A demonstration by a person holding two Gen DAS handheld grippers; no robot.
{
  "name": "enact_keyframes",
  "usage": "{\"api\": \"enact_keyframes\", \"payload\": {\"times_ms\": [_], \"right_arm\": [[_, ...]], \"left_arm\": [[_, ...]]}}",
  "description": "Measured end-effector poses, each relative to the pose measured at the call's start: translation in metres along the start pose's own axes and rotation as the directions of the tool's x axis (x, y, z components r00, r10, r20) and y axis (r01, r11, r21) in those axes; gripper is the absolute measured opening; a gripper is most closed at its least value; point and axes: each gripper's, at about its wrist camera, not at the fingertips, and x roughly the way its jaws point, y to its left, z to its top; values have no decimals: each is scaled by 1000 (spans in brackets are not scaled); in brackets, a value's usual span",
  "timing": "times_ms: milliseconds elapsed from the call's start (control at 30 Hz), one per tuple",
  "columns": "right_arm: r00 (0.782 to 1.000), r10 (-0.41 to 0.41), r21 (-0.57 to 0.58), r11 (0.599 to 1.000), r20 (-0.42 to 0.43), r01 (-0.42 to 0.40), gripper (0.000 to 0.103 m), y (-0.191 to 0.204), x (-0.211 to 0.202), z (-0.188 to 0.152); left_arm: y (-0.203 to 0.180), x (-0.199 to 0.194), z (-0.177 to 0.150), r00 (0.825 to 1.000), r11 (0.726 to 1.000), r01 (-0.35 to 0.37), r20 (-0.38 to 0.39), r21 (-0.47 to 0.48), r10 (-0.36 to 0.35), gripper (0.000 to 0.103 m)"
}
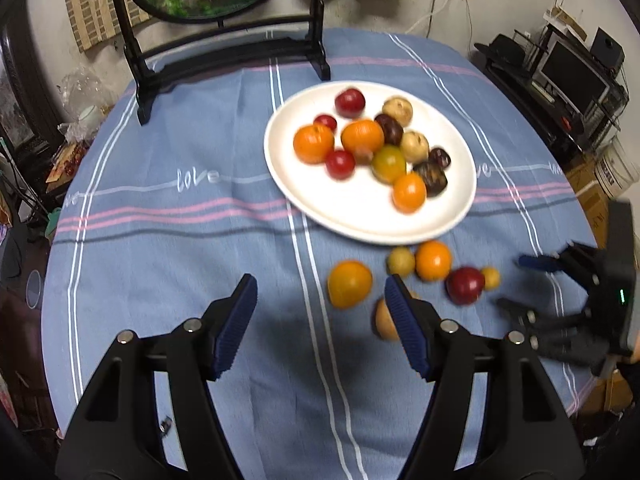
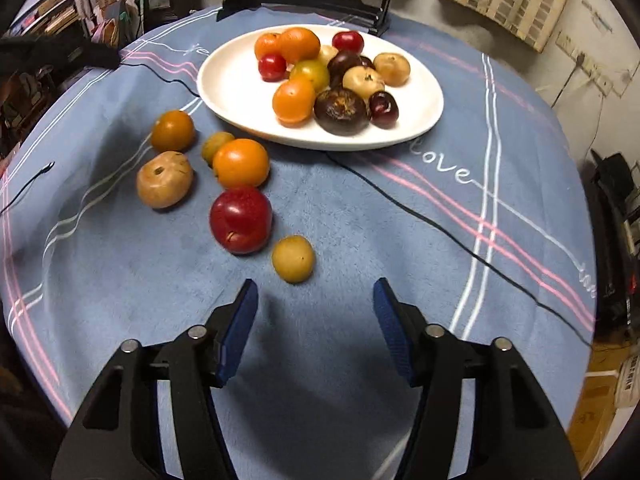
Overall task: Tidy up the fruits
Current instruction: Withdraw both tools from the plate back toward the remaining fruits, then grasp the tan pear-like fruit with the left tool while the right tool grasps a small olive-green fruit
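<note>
A white plate (image 1: 360,220) holding several orange, red, tan and dark fruits sits on the blue striped cloth. Loose fruits lie in front of it: an orange (image 1: 349,284), a tan fruit (image 1: 382,320) half hidden behind my left gripper's right finger, another orange (image 1: 433,260) and a red fruit (image 1: 464,285). My left gripper (image 1: 320,292) is open above bare cloth, left of these fruits. My right gripper (image 2: 316,292) is open too, with a small yellow fruit (image 2: 293,258) just ahead of its tips. The red fruit (image 2: 241,220) lies beyond it. The right gripper (image 1: 509,281) also shows, blurred, at the right of the left wrist view.
A black wooden stand (image 1: 224,52) with a round panel rises at the back of the round table. A thin black cable (image 2: 440,228) runs across the cloth from under the plate (image 2: 232,92) to the right edge. Shelves with electronics (image 1: 560,80) stand past the table's right side.
</note>
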Motion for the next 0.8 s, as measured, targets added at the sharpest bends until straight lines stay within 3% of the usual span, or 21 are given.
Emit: {"api": "enact_keyframes", "payload": {"times_ms": [133,200,367,667,733,800], "right_arm": [[999,28,-25,999,-21,-29,38,2,15,9],[998,43,-35,998,-36,-45,24,4,16,10],[996,89,7,996,-13,-89,24,-3,-4,2],[991,131,119,984,0,-130,24,-14,-15,-13],[991,136,127,983,-3,-134,24,-12,-15,-14],[991,135,132,982,-1,-133,24,-12,-16,-18]], "left_arm": [[0,8,-14,999,999,20,-46,-26,-22,68],[-4,12,-20,997,999,30,-67,-26,-32,68],[-28,27,-29,993,998,66,-99,23,-63,68],[-64,74,-26,985,996,54,-168,74,-41,67],[-66,83,-26,981,996,55,-189,64,-42,48],[-65,87,-25,977,997,64,-206,48,-53,44]]}}
